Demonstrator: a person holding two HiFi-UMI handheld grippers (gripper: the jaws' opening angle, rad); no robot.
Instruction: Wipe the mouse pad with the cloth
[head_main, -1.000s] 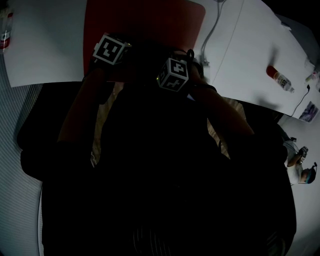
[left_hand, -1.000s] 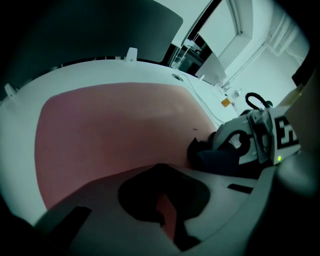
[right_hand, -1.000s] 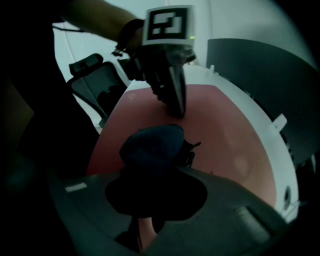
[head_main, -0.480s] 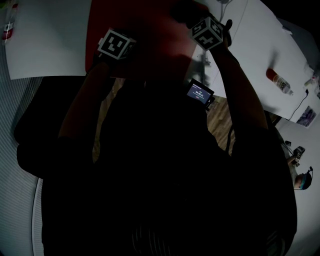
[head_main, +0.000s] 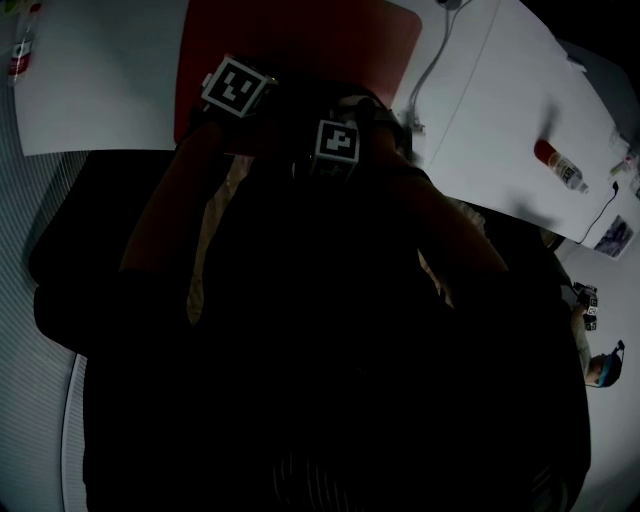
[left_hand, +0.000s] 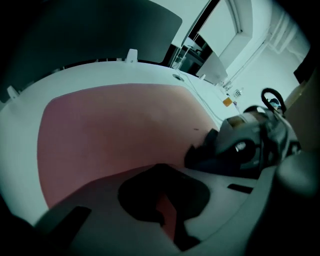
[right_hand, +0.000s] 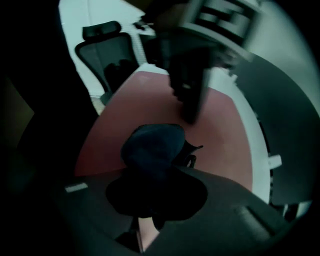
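Note:
The red mouse pad lies on the white table and fills the left gripper view. My left gripper rests at the pad's near left edge. Its jaws stand almost together, with only a sliver of red between them and nothing held. My right gripper sits just right of it over the near edge. It is shut on a bunched dark blue cloth, which sticks out ahead of the jaws onto the pad. The head view is very dark, and my body hides the fingertips.
A grey cable runs across the table right of the pad. A red-and-white bottle lies at the far right and another bottle at the far left. An office chair stands beyond the table's edge.
Half a second ago the right gripper was out at the pad's far right corner. It has swept back to the near edge beside the left gripper, which has hardly moved.

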